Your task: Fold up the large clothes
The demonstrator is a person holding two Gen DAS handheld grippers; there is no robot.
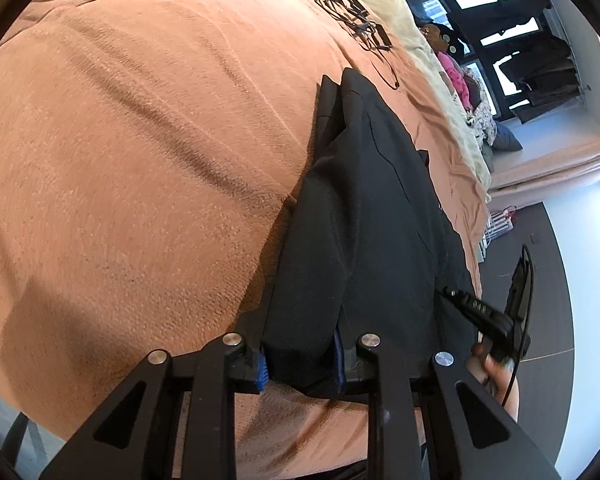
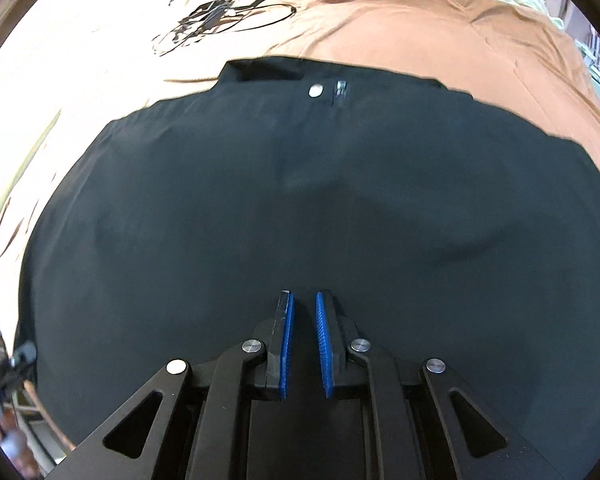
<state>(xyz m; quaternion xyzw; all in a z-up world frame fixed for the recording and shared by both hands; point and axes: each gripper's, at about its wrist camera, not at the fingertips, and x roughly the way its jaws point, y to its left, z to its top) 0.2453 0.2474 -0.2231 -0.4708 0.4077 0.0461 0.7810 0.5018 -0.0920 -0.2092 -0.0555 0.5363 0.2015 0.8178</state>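
The trousers (image 1: 364, 216) are laid on the blanket (image 1: 140, 152) of a bed, and they appear to be folded lengthwise, with one long edge stacked over the other in the left wrist view. In the right wrist view the waistband, with its button (image 2: 315, 90) and clasp, is seen at the far side. A bundle of black fabric is clenched between the blue pads (image 1: 262, 372) of the left gripper (image 1: 300, 372), taken from the near end of the garment. The right gripper (image 2: 305, 340) is held over the middle of the cloth with its jaws parted by a narrow gap and nothing between them; whether its tips touch the fabric cannot be told from this angle.

Several faults could arise from here. If the held end is lifted and carried while the rest is not pinned, the whole garment could be dragged across the blanket and the stacked layers could be slid out of line. Only part of the layers may have been caught by the left pads, in which case the lower layer would be left behind and a crooked fold produced. The blanket itself could be pinched if the right jaws are closed too low. A tangle of cables (image 2: 220, 16) lies beyond the waistband, near enough to be snagged should the cloth be pushed that way
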